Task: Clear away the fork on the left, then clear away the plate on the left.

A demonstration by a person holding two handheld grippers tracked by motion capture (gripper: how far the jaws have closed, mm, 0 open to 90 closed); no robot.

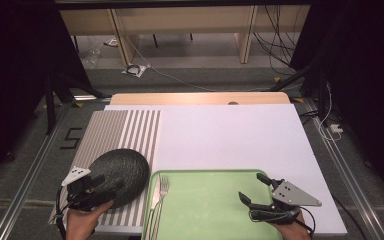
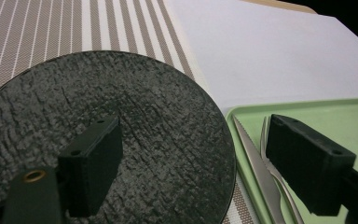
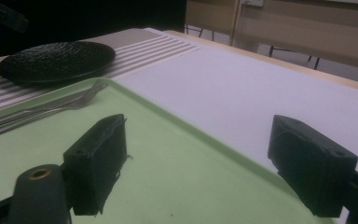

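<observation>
A black textured plate (image 1: 119,175) (image 2: 98,93) (image 3: 56,58) lies on a striped placemat (image 1: 120,130) (image 2: 51,28). Just right of it sits a green tray (image 1: 210,210) (image 2: 335,116) (image 3: 168,163). A fork (image 1: 163,189) (image 2: 264,130) (image 3: 77,100) and a knife (image 1: 155,197) (image 2: 254,158) lie side by side along the tray's left edge. My left gripper (image 1: 107,186) (image 2: 193,135) is open above the plate's near right rim, one jaw over the plate and the other over the cutlery. My right gripper (image 1: 253,188) (image 3: 198,130) hangs open over the tray's right part, holding nothing.
A white sheet (image 1: 230,135) (image 3: 242,88) covers the table to the right of the placemat and behind the tray. The wooden table edge (image 1: 200,98) runs along the back. Metal rails (image 1: 25,175) flank the table. Cables (image 1: 180,77) lie on the floor beyond.
</observation>
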